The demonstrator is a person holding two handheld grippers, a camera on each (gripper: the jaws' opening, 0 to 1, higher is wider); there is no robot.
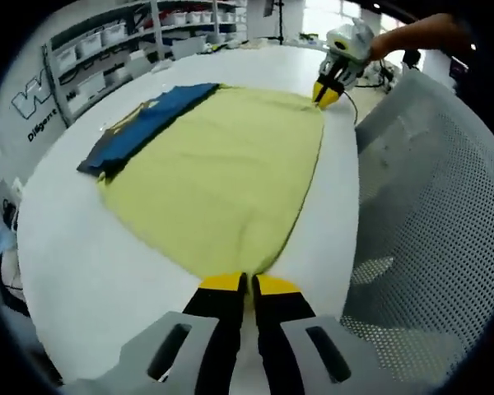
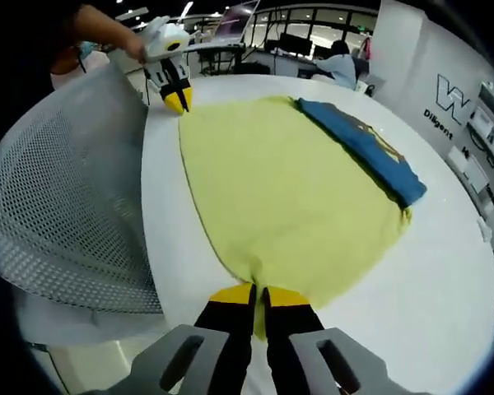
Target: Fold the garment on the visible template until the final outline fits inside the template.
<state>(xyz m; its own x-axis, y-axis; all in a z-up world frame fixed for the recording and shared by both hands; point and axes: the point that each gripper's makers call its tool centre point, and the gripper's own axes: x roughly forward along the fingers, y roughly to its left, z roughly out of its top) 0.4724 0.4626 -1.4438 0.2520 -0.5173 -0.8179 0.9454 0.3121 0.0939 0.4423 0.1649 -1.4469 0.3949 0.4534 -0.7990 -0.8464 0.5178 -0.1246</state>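
A pale yellow garment [image 1: 222,173] [image 2: 288,197] lies spread flat on the white table [image 1: 82,247] [image 2: 445,280]. My left gripper [image 1: 247,282] is shut on the garment's near corner at the table edge. In the same view my right gripper [image 1: 325,97] pinches the far corner of that same edge, held by a hand [image 1: 420,33]. From the right gripper view, my right gripper [image 2: 259,292] is shut on its corner, and the left gripper [image 2: 179,103] holds the other one. A blue folded cloth with yellow print [image 1: 144,123] [image 2: 370,148] lies along the garment's opposite side.
A grey mesh chair back [image 1: 436,206] [image 2: 66,197] stands close against the table edge beside both grippers. Shelves with white bins [image 1: 107,49] line the wall beyond the table. A person [image 2: 339,62] sits at a desk in the background.
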